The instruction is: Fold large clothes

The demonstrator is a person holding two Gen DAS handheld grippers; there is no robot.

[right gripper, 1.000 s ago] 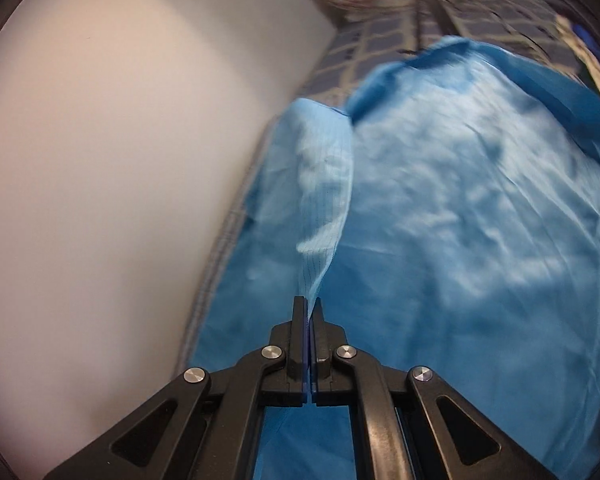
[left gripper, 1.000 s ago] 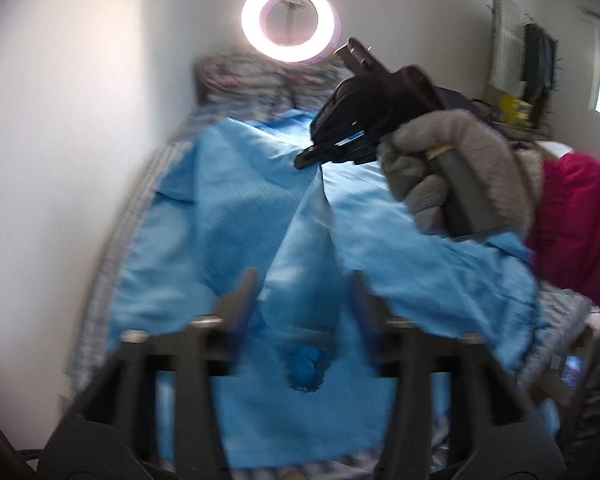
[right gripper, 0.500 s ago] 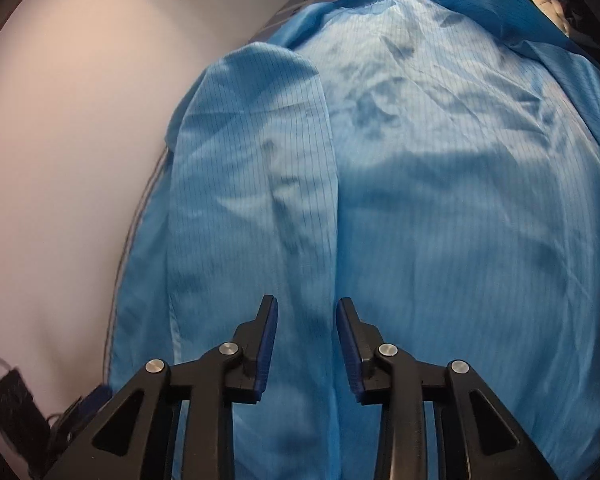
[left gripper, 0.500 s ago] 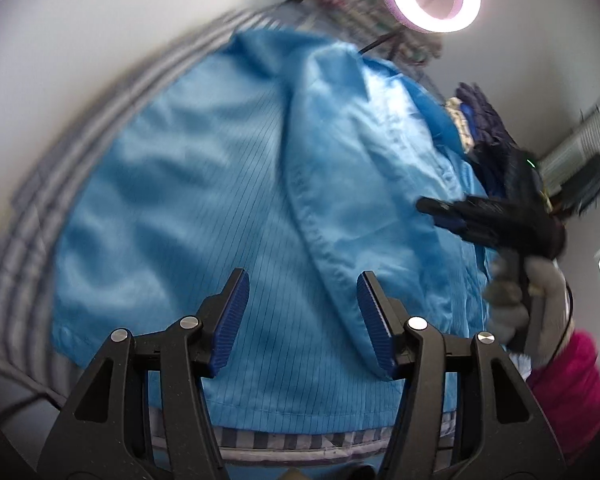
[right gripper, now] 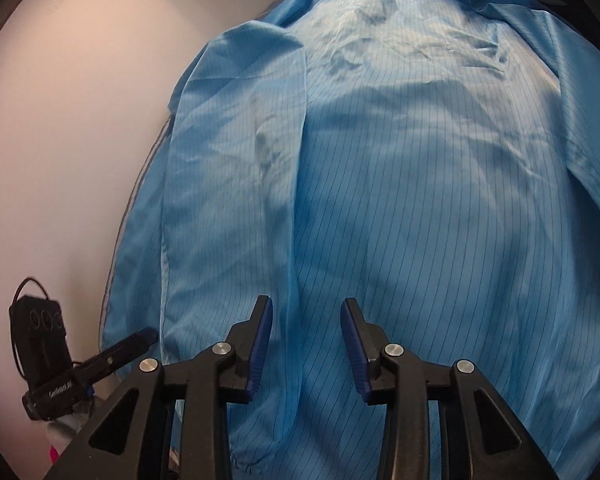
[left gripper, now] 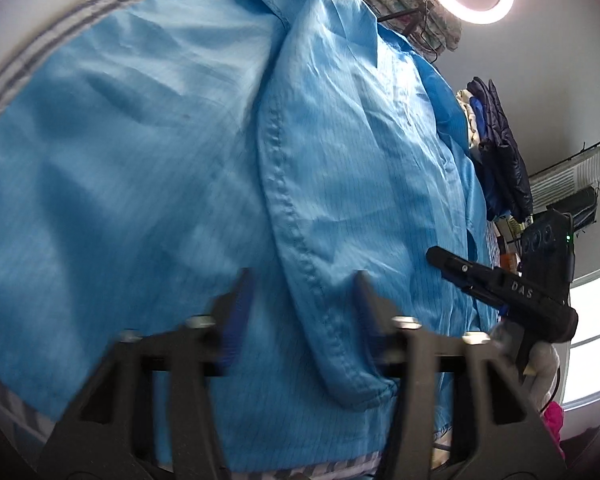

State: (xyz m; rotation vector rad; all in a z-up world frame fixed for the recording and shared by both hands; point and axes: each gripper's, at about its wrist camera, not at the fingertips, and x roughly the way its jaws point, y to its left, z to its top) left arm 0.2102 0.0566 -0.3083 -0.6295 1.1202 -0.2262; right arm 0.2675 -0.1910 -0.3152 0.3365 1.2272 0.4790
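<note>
Garment [right gripper: 420, 200]: blue coat lies flat, collar far, hem near; long axis runs away.
Left gripper [left gripper: 300, 312]: apart, just closing, straddling sleeve [left gripper: 340, 200], released since.
Right gripper [right gripper: 306, 344]: apart, sleeve let go.

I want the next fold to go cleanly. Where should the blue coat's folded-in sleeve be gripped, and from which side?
Probably at the gathered cuff, the sleeve's loose near end. It lies on the blue coat with its stitched edge raised, so the left gripper, jaws open and astride it, could close from above at the near hem.
</note>
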